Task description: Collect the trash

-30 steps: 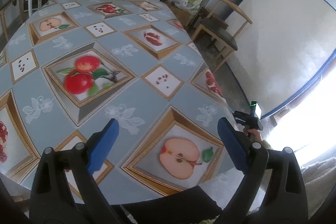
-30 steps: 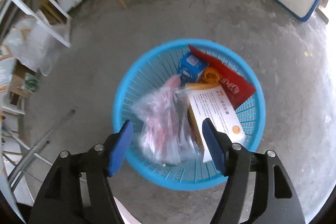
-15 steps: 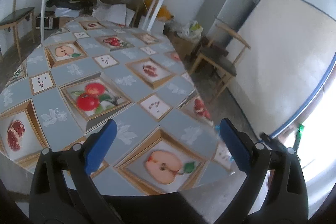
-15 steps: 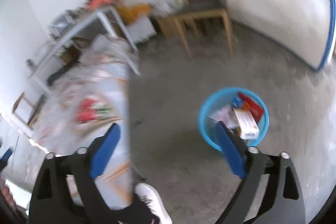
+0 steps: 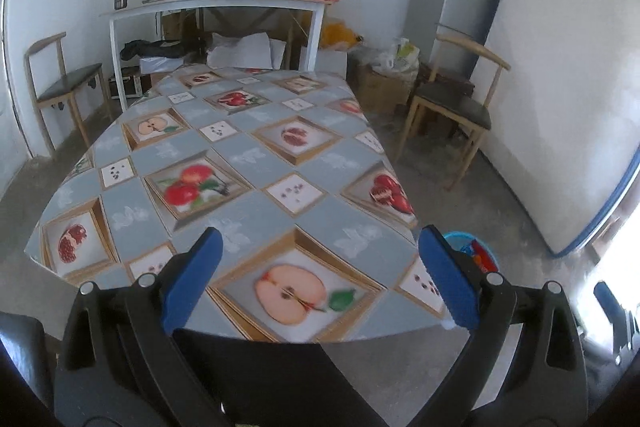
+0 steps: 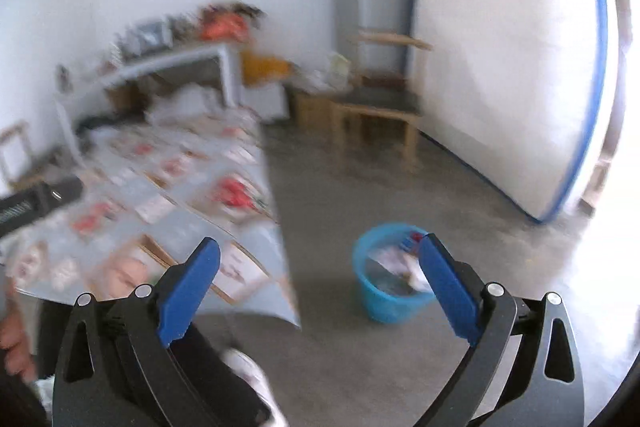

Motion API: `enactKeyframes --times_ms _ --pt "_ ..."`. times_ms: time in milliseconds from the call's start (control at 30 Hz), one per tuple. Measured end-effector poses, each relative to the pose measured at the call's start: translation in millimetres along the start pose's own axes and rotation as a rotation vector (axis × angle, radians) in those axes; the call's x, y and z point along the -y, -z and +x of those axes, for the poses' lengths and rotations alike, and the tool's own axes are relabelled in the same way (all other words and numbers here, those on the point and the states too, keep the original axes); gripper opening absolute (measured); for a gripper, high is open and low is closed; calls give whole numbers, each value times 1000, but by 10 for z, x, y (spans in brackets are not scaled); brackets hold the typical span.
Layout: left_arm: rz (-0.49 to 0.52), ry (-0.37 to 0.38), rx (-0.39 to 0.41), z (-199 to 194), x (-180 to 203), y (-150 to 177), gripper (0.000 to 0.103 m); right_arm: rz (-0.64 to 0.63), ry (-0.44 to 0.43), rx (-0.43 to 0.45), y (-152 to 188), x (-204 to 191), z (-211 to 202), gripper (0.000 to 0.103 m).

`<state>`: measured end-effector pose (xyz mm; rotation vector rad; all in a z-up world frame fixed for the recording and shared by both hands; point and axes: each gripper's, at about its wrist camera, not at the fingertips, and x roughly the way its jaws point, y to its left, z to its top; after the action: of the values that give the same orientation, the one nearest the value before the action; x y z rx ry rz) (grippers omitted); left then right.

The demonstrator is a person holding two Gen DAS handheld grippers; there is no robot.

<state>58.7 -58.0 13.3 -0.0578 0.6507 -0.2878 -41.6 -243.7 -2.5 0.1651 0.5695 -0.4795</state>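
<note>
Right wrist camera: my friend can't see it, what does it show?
The open, empty right tool hangs above the grey floor, with a blue trash basket holding wrappers just beyond it. The fruit-patterned table sits left, blurred.

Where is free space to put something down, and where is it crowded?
The fruit-print table top looks bare edge to edge. The floor between table, blue basket and wooden chair is open. Crowded: the white side table and the boxes beneath.
</note>
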Motion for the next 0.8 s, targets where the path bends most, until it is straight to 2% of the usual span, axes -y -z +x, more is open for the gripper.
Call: enactKeyframes --times_ms 100,233,400,600,800 --pt "64 7 20 -62 173 160 95 79 69 -66 174 92 2 97" --pt "153 66 -70 -32 333 335 95 148 150 -113 450 183 -19 97" --pt "191 83 -137 -15 372 507 95 183 196 -172 637 251 44 97" --pt "216 74 -162 -25 439 587 95 207 221 -191 700 325 96 97" --pt "262 81 -177 -16 550 635 95 214 272 -164 713 353 29 97"
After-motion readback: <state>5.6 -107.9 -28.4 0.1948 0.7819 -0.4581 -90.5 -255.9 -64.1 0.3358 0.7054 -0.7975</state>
